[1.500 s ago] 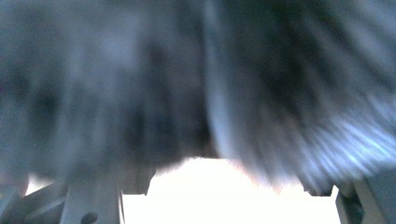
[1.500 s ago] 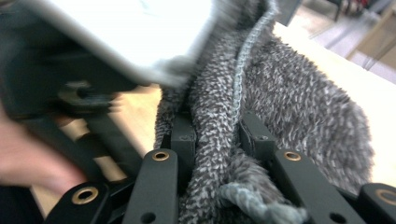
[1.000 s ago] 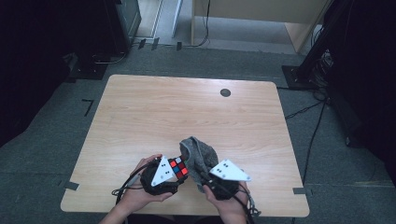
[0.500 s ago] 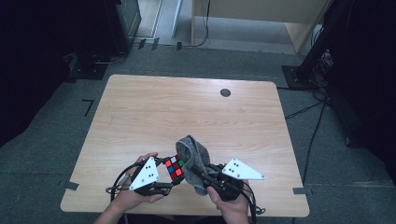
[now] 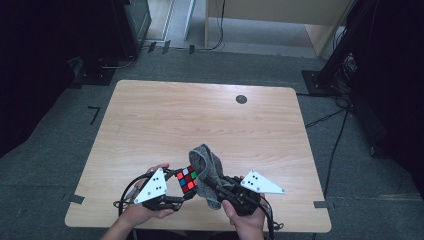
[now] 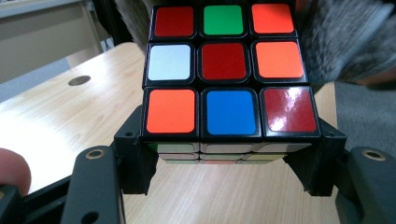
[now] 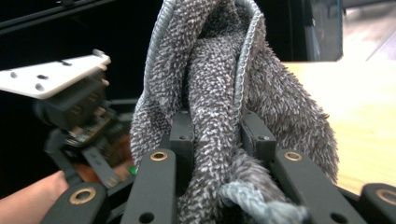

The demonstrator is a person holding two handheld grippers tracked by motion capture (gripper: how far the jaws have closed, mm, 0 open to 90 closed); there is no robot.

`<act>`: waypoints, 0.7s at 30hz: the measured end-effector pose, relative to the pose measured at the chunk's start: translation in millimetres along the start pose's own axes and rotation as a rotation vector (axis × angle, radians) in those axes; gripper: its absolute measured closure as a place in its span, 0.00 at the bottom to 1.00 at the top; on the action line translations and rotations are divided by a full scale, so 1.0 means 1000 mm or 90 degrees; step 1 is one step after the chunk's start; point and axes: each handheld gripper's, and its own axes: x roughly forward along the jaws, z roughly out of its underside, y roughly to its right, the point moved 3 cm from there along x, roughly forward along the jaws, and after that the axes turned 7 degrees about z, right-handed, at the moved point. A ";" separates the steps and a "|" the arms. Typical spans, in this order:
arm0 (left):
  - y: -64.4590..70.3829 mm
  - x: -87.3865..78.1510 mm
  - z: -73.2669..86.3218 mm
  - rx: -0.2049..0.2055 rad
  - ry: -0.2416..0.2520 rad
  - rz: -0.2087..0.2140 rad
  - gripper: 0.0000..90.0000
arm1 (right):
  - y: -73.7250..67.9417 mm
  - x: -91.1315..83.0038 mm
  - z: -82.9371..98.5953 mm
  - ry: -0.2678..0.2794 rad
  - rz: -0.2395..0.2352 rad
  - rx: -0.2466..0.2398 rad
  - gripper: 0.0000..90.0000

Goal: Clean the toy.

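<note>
**A:** Status on the tongs? Start at the jaws.

**B:** Left gripper: jaws closed onto the sides of the Rubik's cube, cube held clear of the worktop. Right gripper: jaws pinched tight on a bunched fold of the grey towel, rest of it standing up in a hump.

**A:** Where is all that on the table?

**B:** Close to the near edge, roughly mid-width, both held above the wood. Far-right area has a dark round grommet, nothing else on top.

**A:** Step?

**B:** Looks like wiping the cube with the towel. Towel is right against the cube's far side in the left gripper view; actual contact is probably there, but that patch is blurred.

**A:** Next move?

**B:** My read: drag the towel across a face while the left jaws keep the cube from twisting. Then re-angle the cube to expose another face. Risk is the towel slipping out of the pinch or the cube rotating in the grip.

**A:** Change versus a second ago?

**B:** Left gripper has swung: its grey plate now sits left of the cube, where it earlier lay nearer the towel. Right plate shifted right. Cube face now tips up toward the high view.
</note>
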 end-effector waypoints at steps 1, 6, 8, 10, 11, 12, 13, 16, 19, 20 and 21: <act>-0.002 -0.003 -0.001 -0.008 0.011 0.001 0.38 | 0.006 0.001 0.002 -0.006 0.021 0.007 0.79; -0.016 -0.022 -0.007 -0.084 0.113 0.012 0.38 | 0.021 0.003 0.016 -0.008 0.102 0.004 0.80; -0.018 -0.023 -0.008 -0.106 0.134 0.024 0.38 | 0.011 0.007 0.017 -0.009 0.067 -0.001 0.80; -0.017 -0.022 -0.008 -0.116 0.139 0.032 0.38 | -0.003 0.012 0.020 -0.007 0.041 -0.039 0.80; -0.016 -0.021 -0.008 -0.118 0.140 0.037 0.38 | -0.009 0.014 0.021 -0.011 0.030 -0.052 0.80; -0.015 -0.019 -0.008 -0.119 0.136 0.037 0.38 | -0.015 0.018 0.025 -0.022 0.013 -0.064 0.80; -0.014 -0.017 -0.008 -0.120 0.131 0.039 0.38 | -0.022 0.022 0.030 -0.034 -0.004 -0.076 0.80; -0.014 -0.017 -0.007 -0.122 0.128 0.040 0.38 | -0.029 0.029 0.040 -0.055 -0.002 -0.096 0.80; -0.015 -0.018 -0.007 -0.125 0.129 0.049 0.38 | -0.023 0.025 0.035 -0.039 0.014 -0.096 0.80; -0.014 -0.017 -0.006 -0.124 0.126 0.055 0.38 | -0.021 0.023 0.033 -0.028 0.023 -0.093 0.80; -0.013 -0.016 -0.006 -0.119 0.122 0.056 0.38 | -0.017 0.019 0.028 -0.007 0.036 -0.088 0.80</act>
